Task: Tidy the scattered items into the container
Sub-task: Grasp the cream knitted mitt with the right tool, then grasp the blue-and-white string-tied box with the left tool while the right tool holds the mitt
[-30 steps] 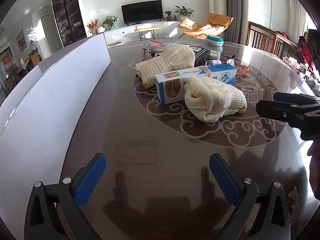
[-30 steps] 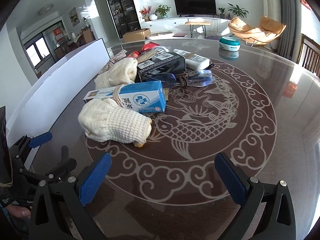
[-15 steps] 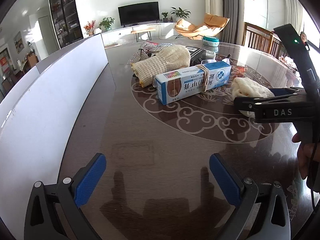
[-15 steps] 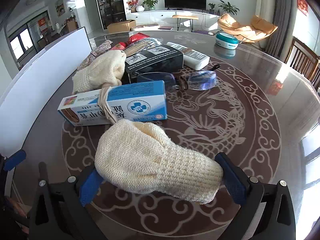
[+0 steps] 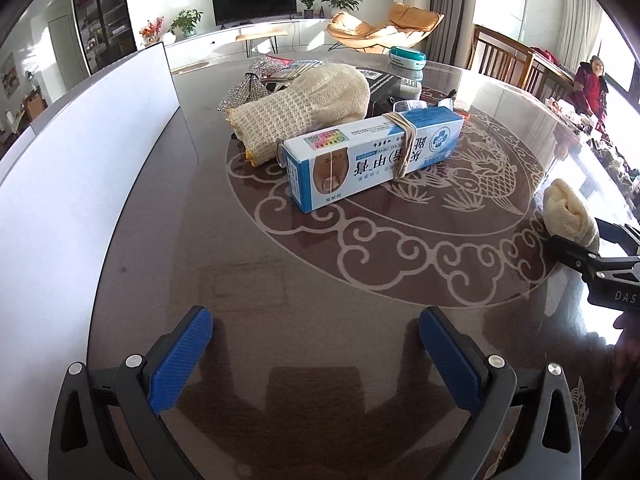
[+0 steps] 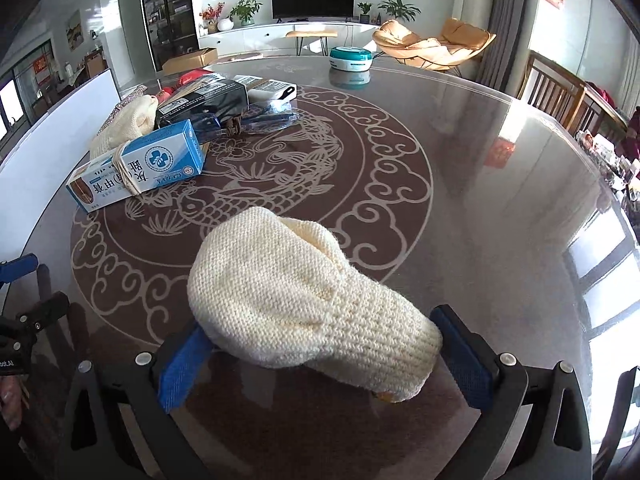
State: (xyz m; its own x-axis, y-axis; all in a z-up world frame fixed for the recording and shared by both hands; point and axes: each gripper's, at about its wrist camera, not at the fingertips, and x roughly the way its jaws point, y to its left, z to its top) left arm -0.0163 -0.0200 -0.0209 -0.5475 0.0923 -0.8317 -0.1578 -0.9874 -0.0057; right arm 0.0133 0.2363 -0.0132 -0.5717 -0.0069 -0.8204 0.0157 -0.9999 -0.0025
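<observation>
Living-room round brown glass counter [image 6: 460,184] with fish pattern. Cream knitted glove [image 6: 304,300] sits between the right tongs [image 6: 320,354], blue pads pressed on its cuff. Blue-and-white cardboard box [image 5: 372,156] lies beyond the glove, beside the white container wall [image 5: 80,152]. Left tongs [image 5: 316,352] spread wide, gripping nothing.

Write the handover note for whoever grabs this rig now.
Left tool: open, empty, over the table beside the white container.
Right tool: gripping one knitted glove, right of the pile.
On the table: second glove, blue-and-white box, black box, glasses, small bits behind.
Done: one glove gripped.
Left: drop it into the container, then the rest.
</observation>
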